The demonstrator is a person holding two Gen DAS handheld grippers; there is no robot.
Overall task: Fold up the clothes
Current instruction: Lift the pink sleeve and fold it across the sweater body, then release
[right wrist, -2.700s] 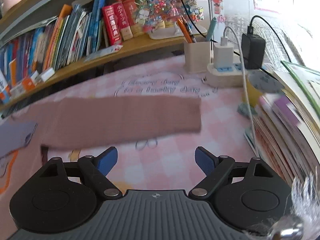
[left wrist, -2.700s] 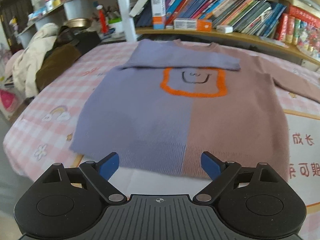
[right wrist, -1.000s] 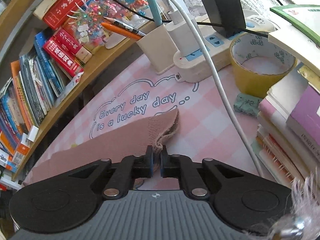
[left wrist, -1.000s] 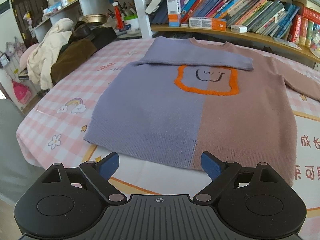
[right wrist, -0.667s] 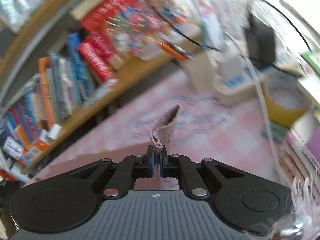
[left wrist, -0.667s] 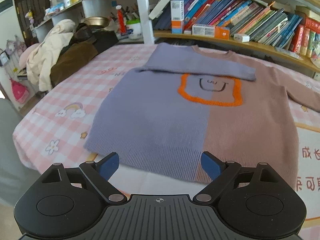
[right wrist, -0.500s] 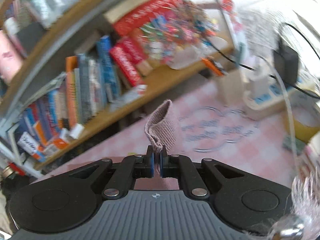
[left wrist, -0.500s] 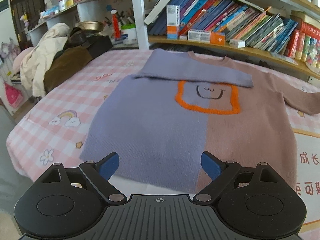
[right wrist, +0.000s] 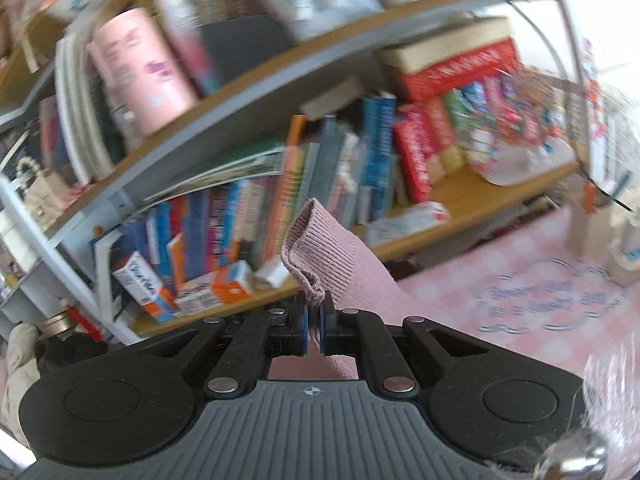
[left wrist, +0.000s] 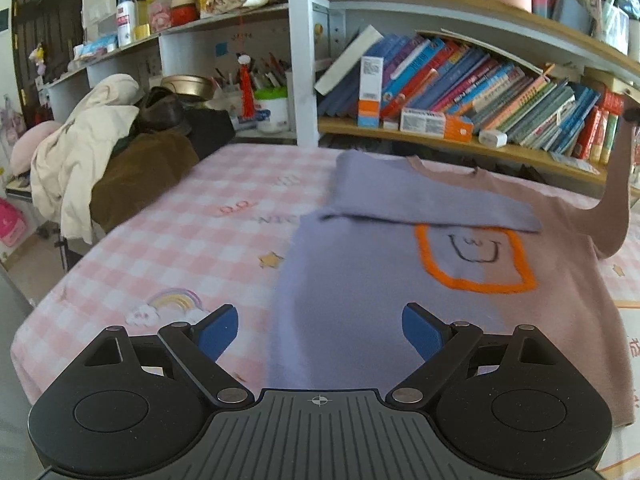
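Observation:
A sweater [left wrist: 384, 280], lilac on its left half and dusty pink on its right, lies flat on the pink checked tablecloth [left wrist: 180, 248], an orange square with a face on its chest. Its lilac sleeve [left wrist: 424, 204] is folded across the top. My left gripper [left wrist: 320, 330] hovers open above the lilac hem, nothing between its blue pads. The pink sleeve [left wrist: 618, 204] rises off the table at the far right. In the right wrist view my right gripper [right wrist: 314, 320] is shut on that sleeve's ribbed cuff [right wrist: 320, 252], lifted in front of the bookshelf.
A bookshelf [left wrist: 460, 92] full of books runs along the table's far side. A heap of coats [left wrist: 100, 160] sits at the far left corner. A printed pink mat [right wrist: 548, 296] and a pen holder [right wrist: 596, 232] lie to the right. The table's left edge [left wrist: 24, 344] drops off.
My right gripper has lifted the pink cuff off the table and swung it left, away from the power strip and tape. The left gripper has moved in over the lilac hem.

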